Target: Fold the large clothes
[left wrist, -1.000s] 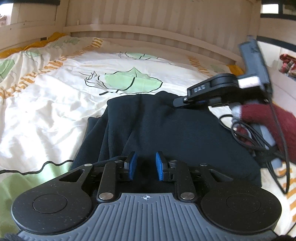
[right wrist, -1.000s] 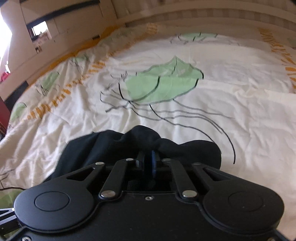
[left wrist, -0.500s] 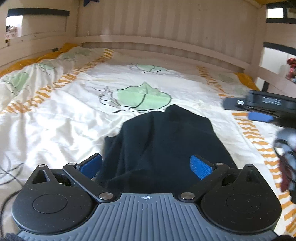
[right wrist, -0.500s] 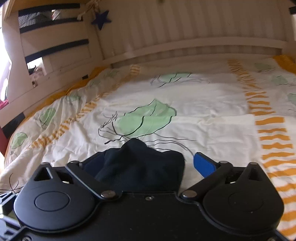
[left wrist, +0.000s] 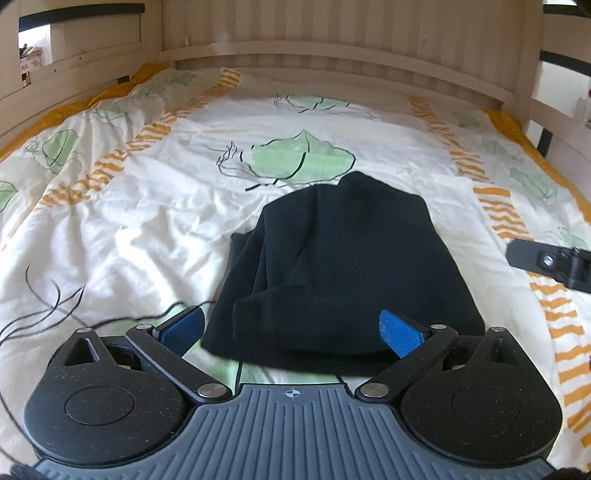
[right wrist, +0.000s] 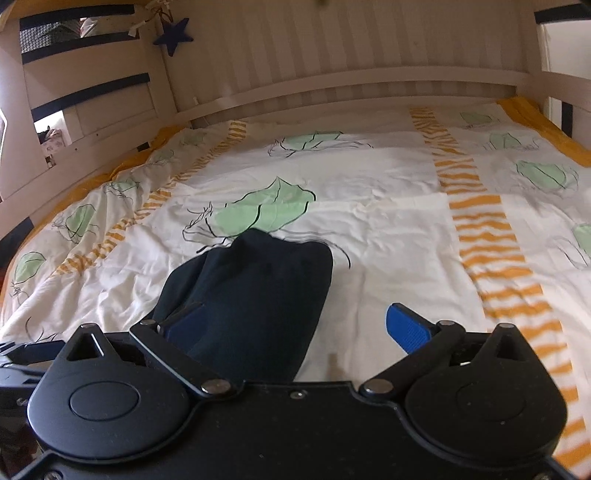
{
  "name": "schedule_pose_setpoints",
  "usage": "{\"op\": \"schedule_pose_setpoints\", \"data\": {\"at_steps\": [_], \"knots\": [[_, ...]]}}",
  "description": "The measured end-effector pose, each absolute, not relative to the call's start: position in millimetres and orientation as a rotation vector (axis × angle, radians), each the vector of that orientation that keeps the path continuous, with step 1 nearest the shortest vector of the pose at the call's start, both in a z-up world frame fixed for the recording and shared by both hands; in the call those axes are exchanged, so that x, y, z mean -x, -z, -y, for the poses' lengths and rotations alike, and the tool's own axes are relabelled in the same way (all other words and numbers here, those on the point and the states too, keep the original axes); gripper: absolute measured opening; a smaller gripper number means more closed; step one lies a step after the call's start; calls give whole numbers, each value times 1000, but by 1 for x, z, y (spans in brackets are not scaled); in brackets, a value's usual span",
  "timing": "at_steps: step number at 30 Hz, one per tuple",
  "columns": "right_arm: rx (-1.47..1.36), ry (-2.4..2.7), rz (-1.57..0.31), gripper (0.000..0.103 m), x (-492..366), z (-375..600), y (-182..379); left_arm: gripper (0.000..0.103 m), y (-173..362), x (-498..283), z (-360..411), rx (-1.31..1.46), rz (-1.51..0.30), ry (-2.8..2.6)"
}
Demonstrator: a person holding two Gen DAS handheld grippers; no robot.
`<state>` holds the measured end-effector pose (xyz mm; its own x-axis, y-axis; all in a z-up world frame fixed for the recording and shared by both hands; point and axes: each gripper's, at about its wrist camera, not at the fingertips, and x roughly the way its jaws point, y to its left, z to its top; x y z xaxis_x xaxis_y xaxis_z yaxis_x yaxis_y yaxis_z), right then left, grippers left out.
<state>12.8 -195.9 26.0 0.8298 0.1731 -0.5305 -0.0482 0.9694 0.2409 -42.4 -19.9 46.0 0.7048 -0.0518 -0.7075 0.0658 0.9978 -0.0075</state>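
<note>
A black garment (left wrist: pixel 343 269) lies folded into a compact bundle on the white bedspread (left wrist: pixel 147 229) with green leaves and orange stripes. My left gripper (left wrist: pixel 291 330) is open and empty, raised just above the bundle's near edge, blue pads spread wide. My right gripper (right wrist: pixel 295 325) is open and empty too; the garment (right wrist: pixel 251 295) lies under its left finger. The tip of the right gripper (left wrist: pixel 550 262) shows at the right edge of the left wrist view.
A pale wooden slatted headboard (left wrist: pixel 332 48) closes the far end of the bed. Wooden side rails (right wrist: pixel 85 110) run along the left. A dark blue star (right wrist: pixel 173 35) hangs from the rail. Bare bedspread (right wrist: pixel 406 229) lies right of the garment.
Both grippers were shut on the garment a second ago. They have opened, let it go, and pulled back and up. The garment now lies flat and folded on the bed.
</note>
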Motion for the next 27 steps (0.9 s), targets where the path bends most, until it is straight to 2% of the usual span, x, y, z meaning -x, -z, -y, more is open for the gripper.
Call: {"op": "schedule_pose_setpoints", "data": {"at_steps": [27], "knots": [[-138,-92,-615,103,76,169,-19,102,-46,99,21,-58,-818,41]]}}
